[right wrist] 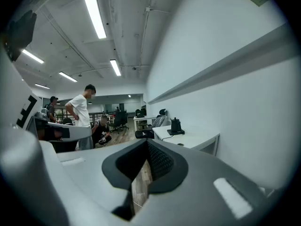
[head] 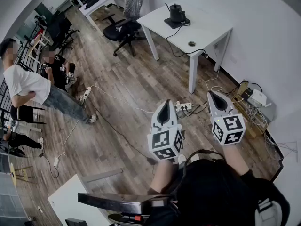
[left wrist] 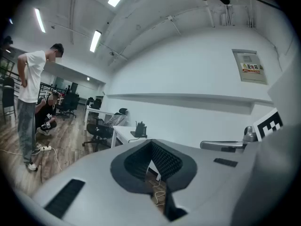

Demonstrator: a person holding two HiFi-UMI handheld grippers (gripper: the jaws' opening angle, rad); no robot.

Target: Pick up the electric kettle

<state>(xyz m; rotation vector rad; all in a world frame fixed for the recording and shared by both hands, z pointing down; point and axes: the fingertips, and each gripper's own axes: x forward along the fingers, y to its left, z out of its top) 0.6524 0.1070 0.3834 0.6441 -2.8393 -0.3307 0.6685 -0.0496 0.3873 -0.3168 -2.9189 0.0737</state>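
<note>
The black electric kettle [head: 177, 13] stands on its base on a white table [head: 207, 34] far ahead by the wall. It shows small in the left gripper view [left wrist: 140, 128] and in the right gripper view [right wrist: 176, 125]. My left gripper [head: 165, 108] and right gripper [head: 217, 98] are held side by side over the wooden floor, well short of the table. Both are shut with nothing between their jaws. The closed jaws fill the lower part of each gripper view, left gripper [left wrist: 153, 165], right gripper [right wrist: 143, 167].
A power strip [head: 184, 106] and cables lie on the floor between me and the table. A black office chair [head: 123, 29] stands left of the table. One person [head: 28, 86] stands at the left, another [head: 56, 69] crouches behind. Boxes and wires [head: 251, 98] sit by the right wall.
</note>
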